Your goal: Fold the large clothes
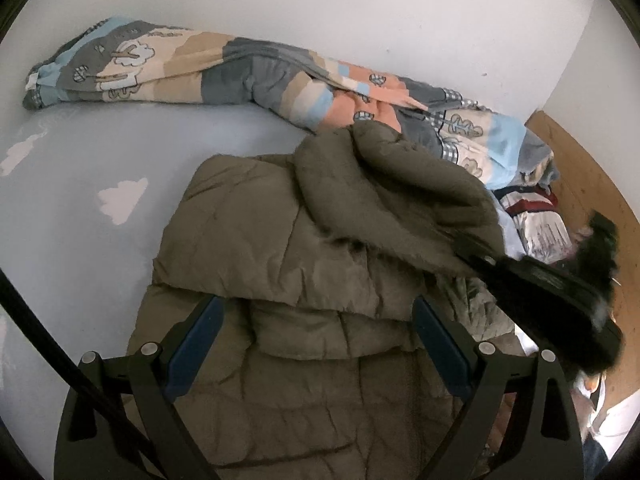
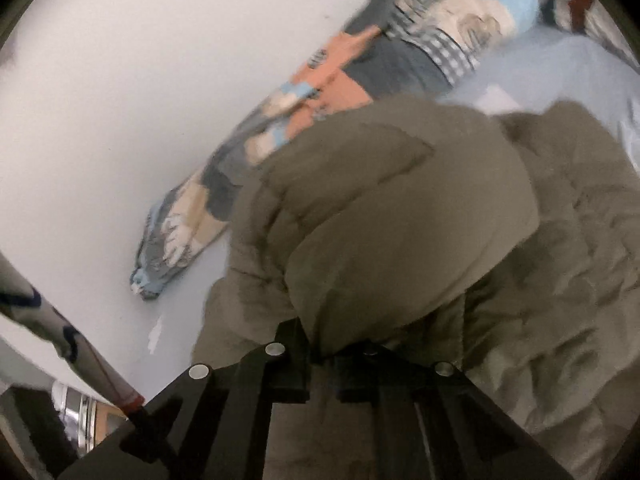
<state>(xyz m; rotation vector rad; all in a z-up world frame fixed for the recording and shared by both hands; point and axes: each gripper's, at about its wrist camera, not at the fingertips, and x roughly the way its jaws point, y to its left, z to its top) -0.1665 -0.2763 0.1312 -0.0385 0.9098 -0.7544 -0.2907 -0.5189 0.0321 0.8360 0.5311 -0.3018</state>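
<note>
A large olive-green padded jacket [image 1: 280, 248] lies on the pale blue bed sheet [image 1: 80, 200]. My left gripper [image 1: 316, 320] hovers open above the jacket's lower part, with nothing between its blue pads [image 1: 196, 344]. My right gripper [image 1: 480, 248] enters from the right and is shut on a raised fold of the jacket [image 1: 392, 184], lifted over the body of the coat. In the right wrist view the jacket [image 2: 400, 208] bulges right before the closed right gripper [image 2: 324, 352], and the fingertips are buried in the fabric.
A rolled patterned quilt [image 1: 240, 72] lies along the white wall [image 1: 320, 0] behind the jacket; it also shows in the right wrist view [image 2: 320, 80]. More folded textiles [image 1: 536, 216] sit at the right by a wooden headboard [image 1: 592, 184].
</note>
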